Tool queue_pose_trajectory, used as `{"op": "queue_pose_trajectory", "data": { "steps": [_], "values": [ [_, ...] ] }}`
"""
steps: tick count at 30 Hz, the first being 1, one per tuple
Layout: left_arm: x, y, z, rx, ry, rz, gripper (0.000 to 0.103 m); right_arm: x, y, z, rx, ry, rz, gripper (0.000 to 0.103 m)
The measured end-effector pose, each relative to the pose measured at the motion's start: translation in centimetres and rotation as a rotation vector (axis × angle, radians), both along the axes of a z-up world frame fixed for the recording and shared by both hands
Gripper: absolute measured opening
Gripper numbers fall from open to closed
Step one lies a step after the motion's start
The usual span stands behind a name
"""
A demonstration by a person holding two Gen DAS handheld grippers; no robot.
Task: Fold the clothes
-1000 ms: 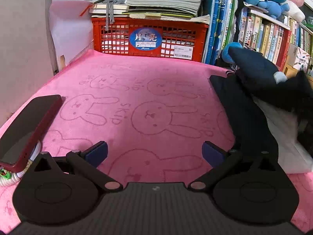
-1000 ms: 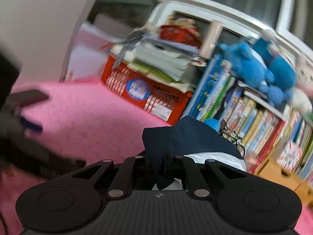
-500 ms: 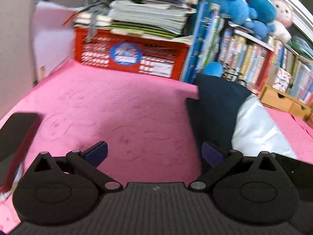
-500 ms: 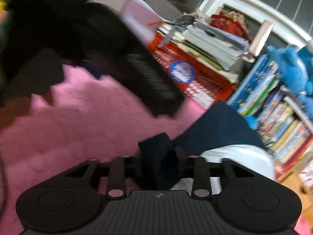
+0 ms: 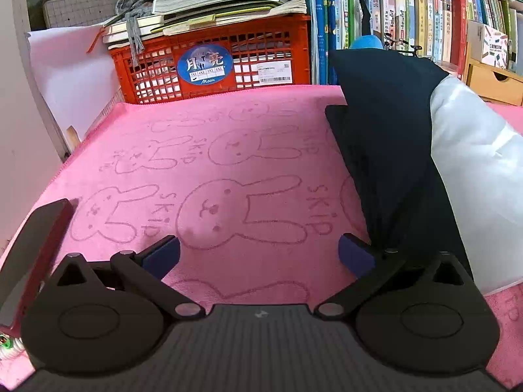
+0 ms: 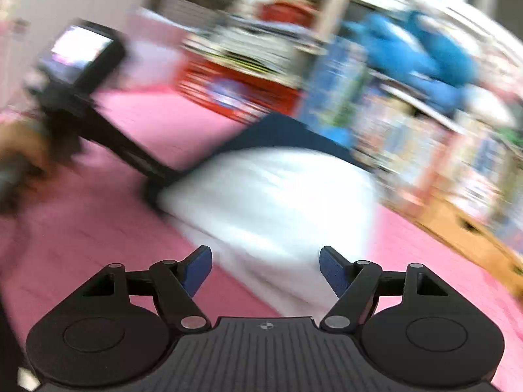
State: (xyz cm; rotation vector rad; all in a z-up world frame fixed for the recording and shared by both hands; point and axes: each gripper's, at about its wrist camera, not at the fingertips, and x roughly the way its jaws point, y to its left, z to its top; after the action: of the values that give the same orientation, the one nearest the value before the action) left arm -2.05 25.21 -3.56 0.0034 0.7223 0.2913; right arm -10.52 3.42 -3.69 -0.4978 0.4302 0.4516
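A navy and white garment [image 5: 385, 137] lies folded on the pink bunny-print towel [image 5: 228, 170], at the right of the left wrist view. My left gripper [image 5: 258, 254] stands open low over the towel; its right fingertip sits at the garment's dark edge, with nothing between the pads. In the blurred right wrist view the garment's white part [image 6: 271, 196] lies just ahead of my right gripper [image 6: 265, 271]. Its jaws are opening and no cloth is pinched between them. The left gripper [image 6: 108, 137] and the hand holding it show at the left there.
A red crate [image 5: 209, 62] topped with stacked books stands at the towel's far edge, and bookshelves [image 5: 425, 16] run along the back right. A dark red phone [image 5: 36, 248] lies at the near left. A wooden drawer box [image 5: 493, 81] sits at the right.
The right gripper has let go of the navy cloth it was shut on and has pulled away. The garment now lies flat on the towel. The left gripper has shifted a little.
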Motion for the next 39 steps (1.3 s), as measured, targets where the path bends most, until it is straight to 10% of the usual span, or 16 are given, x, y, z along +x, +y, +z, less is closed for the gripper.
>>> {"op": "queue_pose_trajectory", "data": {
  "steps": [11, 15, 29, 39],
  "values": [
    [-0.4, 0.4, -0.4, -0.041, -0.026, 0.002, 0.103, 6.8, -1.8, -2.0, 0.191, 0.171, -0.321, 0.071],
    [-0.4, 0.4, -0.4, -0.042, -0.02, 0.003, 0.103, 7.8, -2.3, -2.0, 0.341, 0.236, -0.3, 0.025],
    [-4.0, -2.7, 0.7, -0.108, 0.029, -0.145, 0.103, 2.4, -8.8, 0.7, 0.041, -0.1, -0.309, 0.017],
    [-4.2, -8.4, 6.0, -0.183, -0.209, -0.283, 0.103, -1.5, -11.3, -2.1, -0.036, -0.007, -0.114, 0.027]
  ]
}}
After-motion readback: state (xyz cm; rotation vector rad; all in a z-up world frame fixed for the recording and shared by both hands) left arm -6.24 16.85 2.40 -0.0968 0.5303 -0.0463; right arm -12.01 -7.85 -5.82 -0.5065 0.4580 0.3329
